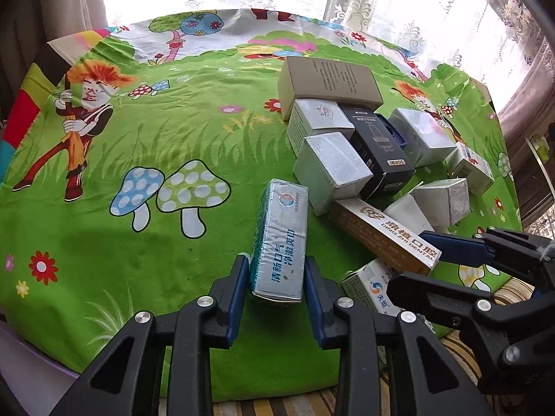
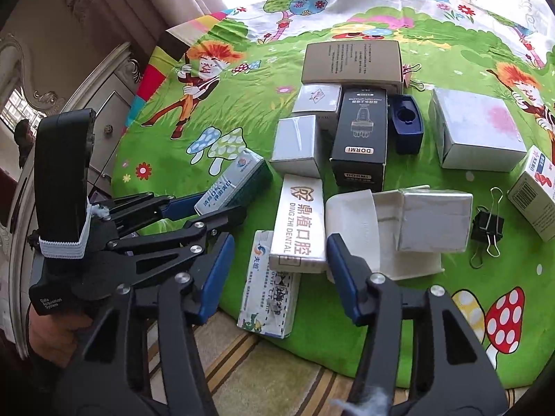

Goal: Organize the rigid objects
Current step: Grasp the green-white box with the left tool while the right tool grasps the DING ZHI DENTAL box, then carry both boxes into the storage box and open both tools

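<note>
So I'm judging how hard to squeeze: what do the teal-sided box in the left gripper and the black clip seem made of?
The teal-sided rectangular box looks like thin printed cardboard under glossy clear film; its face glints and wrinkles. The black binder clip looks like painted sheet metal with bare wire handles, shiny and thin. Both are guesses from looks alone.

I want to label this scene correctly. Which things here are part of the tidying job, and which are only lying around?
Part of the job:
- teal-sided box, clamped in the left gripper
- DING ZHI DENTAL box, between the right gripper fingers, not yet pressed
- black DORMI box
- grey box

Lying about:
- cartoon cloth
- lace curtain
- cabinet
</note>
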The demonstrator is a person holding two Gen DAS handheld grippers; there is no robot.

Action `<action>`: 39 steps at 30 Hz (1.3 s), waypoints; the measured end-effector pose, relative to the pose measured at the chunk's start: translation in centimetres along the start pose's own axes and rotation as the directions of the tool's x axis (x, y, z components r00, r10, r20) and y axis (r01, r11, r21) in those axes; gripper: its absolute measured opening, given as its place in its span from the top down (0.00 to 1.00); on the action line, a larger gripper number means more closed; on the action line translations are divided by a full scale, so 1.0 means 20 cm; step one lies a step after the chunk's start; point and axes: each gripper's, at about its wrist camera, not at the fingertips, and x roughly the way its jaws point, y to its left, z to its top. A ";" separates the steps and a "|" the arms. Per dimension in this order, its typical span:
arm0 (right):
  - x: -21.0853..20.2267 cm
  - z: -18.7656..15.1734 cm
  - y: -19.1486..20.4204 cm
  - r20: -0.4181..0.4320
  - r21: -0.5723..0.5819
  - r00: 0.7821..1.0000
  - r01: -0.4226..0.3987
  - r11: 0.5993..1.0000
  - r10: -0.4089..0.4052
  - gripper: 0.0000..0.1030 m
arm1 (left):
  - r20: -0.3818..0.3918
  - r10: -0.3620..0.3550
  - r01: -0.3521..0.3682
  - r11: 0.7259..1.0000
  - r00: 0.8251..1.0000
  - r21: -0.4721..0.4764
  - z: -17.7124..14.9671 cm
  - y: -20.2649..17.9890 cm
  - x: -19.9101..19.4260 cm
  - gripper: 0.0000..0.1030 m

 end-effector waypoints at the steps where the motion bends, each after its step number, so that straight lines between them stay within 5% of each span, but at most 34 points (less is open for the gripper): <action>1: 0.01 0.00 0.00 -0.004 -0.001 1.000 0.004 1.000 -0.004 0.50 | 0.000 -0.001 0.001 1.000 1.000 0.000 0.00 0.00 0.00 0.68; 5: 0.03 0.00 0.01 -0.015 -0.008 0.999 0.028 1.000 -0.028 0.62 | 0.010 0.003 -0.003 1.000 1.000 -0.004 -0.01 0.01 -0.01 0.69; 24: -0.16 -0.13 0.18 0.045 -0.048 0.999 -0.008 0.999 0.010 0.63 | 0.094 0.032 -0.018 0.989 0.995 -0.145 -0.21 0.13 -0.30 0.71; 39: -0.22 -0.26 0.59 0.022 -0.177 0.991 -0.128 0.976 0.134 0.63 | 0.184 0.168 -0.091 0.927 0.969 -0.364 -0.59 0.47 -0.77 0.71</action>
